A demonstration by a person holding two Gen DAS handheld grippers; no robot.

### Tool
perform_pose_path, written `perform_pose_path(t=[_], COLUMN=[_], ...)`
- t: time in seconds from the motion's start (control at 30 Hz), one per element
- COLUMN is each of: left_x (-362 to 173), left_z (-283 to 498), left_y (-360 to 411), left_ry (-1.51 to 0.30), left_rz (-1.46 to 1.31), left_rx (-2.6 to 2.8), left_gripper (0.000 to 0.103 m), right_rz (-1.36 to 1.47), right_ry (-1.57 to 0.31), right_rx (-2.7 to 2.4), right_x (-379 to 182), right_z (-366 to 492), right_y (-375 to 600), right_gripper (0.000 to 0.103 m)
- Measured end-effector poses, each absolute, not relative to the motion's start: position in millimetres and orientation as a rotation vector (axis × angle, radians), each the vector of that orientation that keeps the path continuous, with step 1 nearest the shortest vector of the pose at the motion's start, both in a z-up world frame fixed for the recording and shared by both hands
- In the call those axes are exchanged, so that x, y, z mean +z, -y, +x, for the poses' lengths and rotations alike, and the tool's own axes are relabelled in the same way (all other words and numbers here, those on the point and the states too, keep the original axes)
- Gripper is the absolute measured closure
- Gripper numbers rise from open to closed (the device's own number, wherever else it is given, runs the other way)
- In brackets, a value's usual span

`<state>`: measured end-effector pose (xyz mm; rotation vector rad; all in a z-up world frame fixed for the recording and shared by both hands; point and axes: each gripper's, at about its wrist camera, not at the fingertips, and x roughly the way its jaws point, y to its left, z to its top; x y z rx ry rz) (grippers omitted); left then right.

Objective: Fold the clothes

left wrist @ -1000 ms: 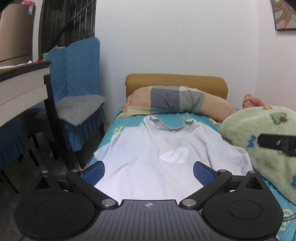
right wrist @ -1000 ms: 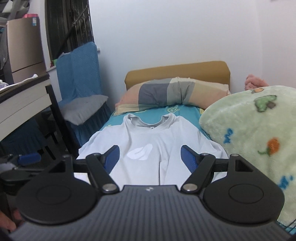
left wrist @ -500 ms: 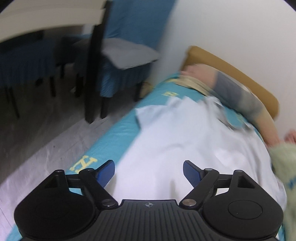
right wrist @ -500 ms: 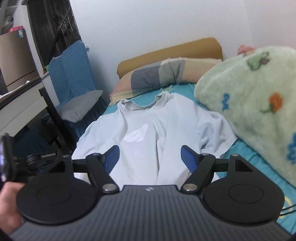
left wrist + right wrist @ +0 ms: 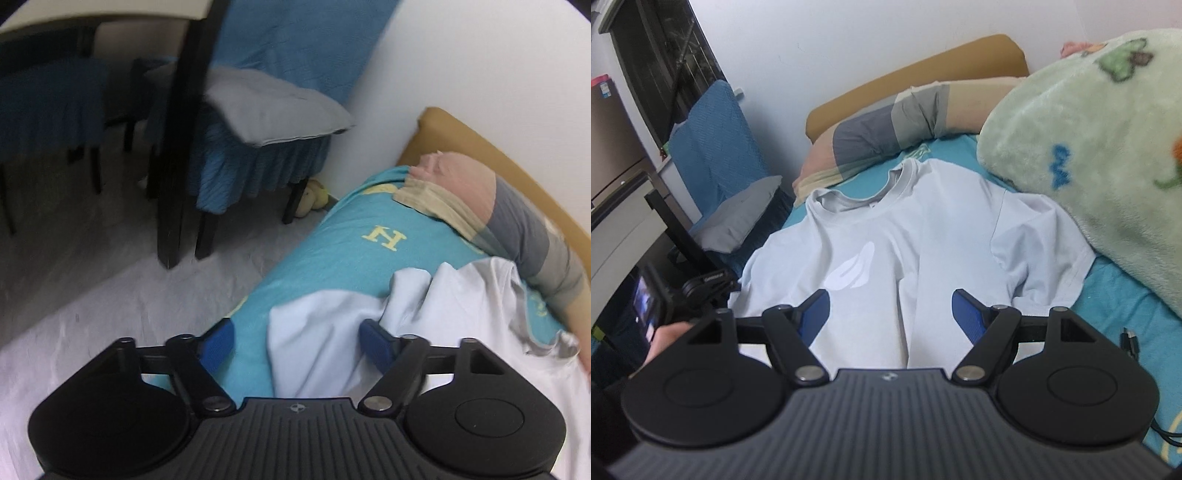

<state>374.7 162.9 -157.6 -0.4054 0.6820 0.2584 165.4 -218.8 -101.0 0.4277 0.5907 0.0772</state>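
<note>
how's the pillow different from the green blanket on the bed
The pillow is smooth cloth in wide peach, grey and cream bands; the blanket is fluffy pale green with small cartoon prints. The pillow lies long and low across the head of the bed; the blanket is heaped in a tall mound along one side. Both rest on the turquoise sheet.

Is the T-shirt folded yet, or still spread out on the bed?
Still spread: the T-shirt lies face up on the bed, collar and both sleeves showing, only wrinkled.

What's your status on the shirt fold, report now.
Left gripper closing around the T-shirt's sleeve edge, no pinch yet. Right gripper open above shirt body. Shirt flat on bed. Green blanket crowds the far sleeve.
</note>
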Motion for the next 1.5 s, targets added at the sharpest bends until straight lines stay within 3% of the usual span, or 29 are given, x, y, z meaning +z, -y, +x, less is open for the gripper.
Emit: perform_pose_path(t=[0.07,0.1,0.2,0.4,0.73,0.97,1.03,1.27,1.33,1.5], left_x=[-160.5,-161.7,-154.3,-118.3,-123.0,-154.6,-160.1,-166.4,-161.4,-132.5], left_z=[383.8,388.4,395.7,385.5,363.5,365.9,364.9,360.4,357.3,331.9], left_y=[-157.3,-152.7,-130.0,-64.8,55.7,79.8,79.3,76.3,73.7,37.5], left_ry=[-0.703,-0.725,-0.739,-0.674,-0.654,-0.709,-0.718,-0.717,-0.713,-0.661], left_rz=[-0.366,-0.329,-0.144,0.119,0.393,0.391,0.391,0.388,0.36,0.177], left_rx=[0.251,0.251,0.257,0.204,-0.001,-0.04,-0.043,-0.079,-0.112,-0.229], left_gripper=[0.056,0.07,0.094,0.095,0.095,0.091,0.081,0.066,0.048,0.039], right_rz=[0.424,0.425,0.447,0.506,0.577,0.592,0.592,0.571,0.562,0.549], right_ry=[-0.596,-0.598,-0.603,-0.62,-0.607,-0.642,-0.652,-0.672,-0.679,-0.693], right_rx=[0.079,0.079,0.076,0.033,-0.022,-0.027,-0.023,-0.012,-0.015,-0.024], right_x=[-103.8,-104.8,-107.5,-112.2,-112.1,-122.9,-125.4,-131.0,-132.6,-136.0], right_z=[170.5,173.1,175.1,167.6,160.3,165.6,167.8,172.6,173.5,174.9], right_y=[217.6,217.5,220.3,234.0,256.4,259.4,258.2,250.8,249.5,248.5], right_gripper=[0.028,0.028,0.028,0.028,0.028,0.028,0.028,0.028,0.028,0.028])
